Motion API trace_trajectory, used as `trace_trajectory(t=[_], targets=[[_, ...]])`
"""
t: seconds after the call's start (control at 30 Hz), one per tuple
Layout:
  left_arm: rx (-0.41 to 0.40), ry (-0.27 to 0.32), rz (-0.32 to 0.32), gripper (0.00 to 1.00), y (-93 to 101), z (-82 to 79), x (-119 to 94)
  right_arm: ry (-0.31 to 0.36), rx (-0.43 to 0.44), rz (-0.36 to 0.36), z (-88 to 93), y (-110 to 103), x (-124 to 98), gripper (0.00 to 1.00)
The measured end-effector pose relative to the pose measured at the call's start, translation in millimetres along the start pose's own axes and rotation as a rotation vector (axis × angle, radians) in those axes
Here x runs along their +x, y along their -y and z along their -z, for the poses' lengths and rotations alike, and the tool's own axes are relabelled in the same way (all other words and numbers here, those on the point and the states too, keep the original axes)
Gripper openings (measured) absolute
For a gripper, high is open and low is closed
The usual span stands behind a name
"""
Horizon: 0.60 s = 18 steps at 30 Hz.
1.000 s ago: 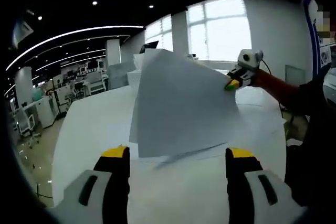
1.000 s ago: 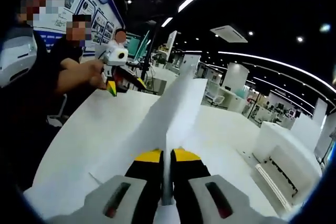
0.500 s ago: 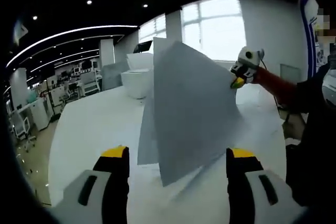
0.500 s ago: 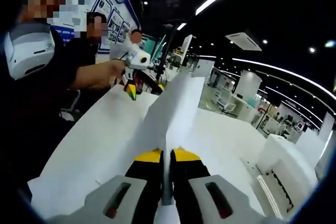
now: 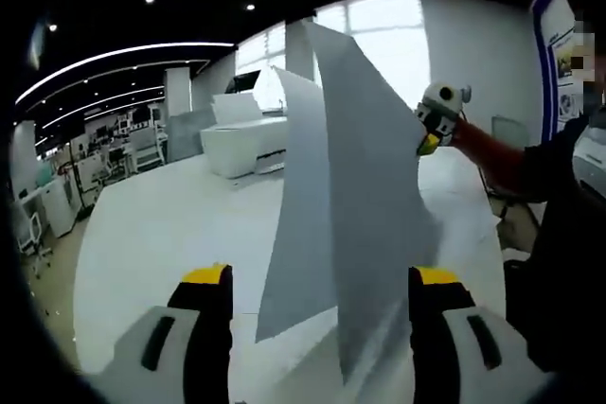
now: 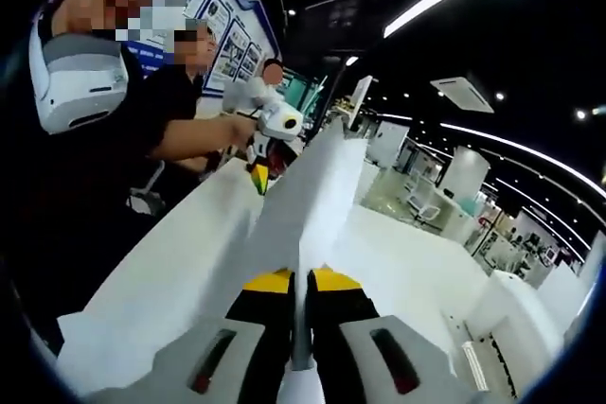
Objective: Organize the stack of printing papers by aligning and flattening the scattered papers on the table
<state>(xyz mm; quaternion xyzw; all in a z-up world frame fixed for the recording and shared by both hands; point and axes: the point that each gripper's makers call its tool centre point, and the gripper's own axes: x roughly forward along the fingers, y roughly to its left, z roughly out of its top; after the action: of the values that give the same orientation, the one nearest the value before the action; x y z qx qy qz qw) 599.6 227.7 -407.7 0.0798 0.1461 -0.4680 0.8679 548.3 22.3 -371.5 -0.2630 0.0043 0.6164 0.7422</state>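
Note:
Several white paper sheets (image 5: 352, 205) are lifted off the white table (image 5: 151, 234) and stand nearly upright, curling. My right gripper (image 6: 301, 281) is shut on their edge, and the held sheets (image 6: 305, 191) run away from its jaws. In the left gripper view the right gripper (image 5: 428, 142) pinches the sheets' far right corner. My left gripper (image 5: 320, 279) is open, its yellow-tipped jaws wide apart just below the sheets' lower edge and touching nothing. From the right gripper view, the left gripper (image 6: 258, 175) hangs beyond the sheets, held by a person's hand.
A white printer (image 5: 248, 131) stands at the table's far side, and the same kind of white printer (image 6: 502, 319) appears at the right. More paper (image 6: 142, 300) lies flat on the table under the lifted sheets. A person in dark clothes (image 6: 85, 167) stands close at the table's edge.
The held sheets have swung up from leaning flat to nearly upright and edge-on. The left gripper has come closer to them. Both jaws kept their states.

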Motion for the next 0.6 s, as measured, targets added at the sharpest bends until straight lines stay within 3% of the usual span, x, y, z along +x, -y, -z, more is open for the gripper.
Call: trace_trajectory(t=[0.1,0.3,0.47,0.6], targets=[[-0.025,-0.005,0.049,0.70,7.2,0.3,5,0.002,-0.008,-0.012,-0.7,-3,2,0.03],[-0.023,-0.037,0.137,0.25,24.6,5.8,9,-0.006,-0.005,-0.014,3.8,-1,3,0.03],[-0.017,-0.028,0.184,0.08,33.5,3.6,8,-0.008,0.009,-0.007,9.0,2,1,0.03],[-0.017,-0.018,0.208,0.06,37.7,1.0,6,-0.008,0.012,0.014,10.8,7,-1,0.08]])
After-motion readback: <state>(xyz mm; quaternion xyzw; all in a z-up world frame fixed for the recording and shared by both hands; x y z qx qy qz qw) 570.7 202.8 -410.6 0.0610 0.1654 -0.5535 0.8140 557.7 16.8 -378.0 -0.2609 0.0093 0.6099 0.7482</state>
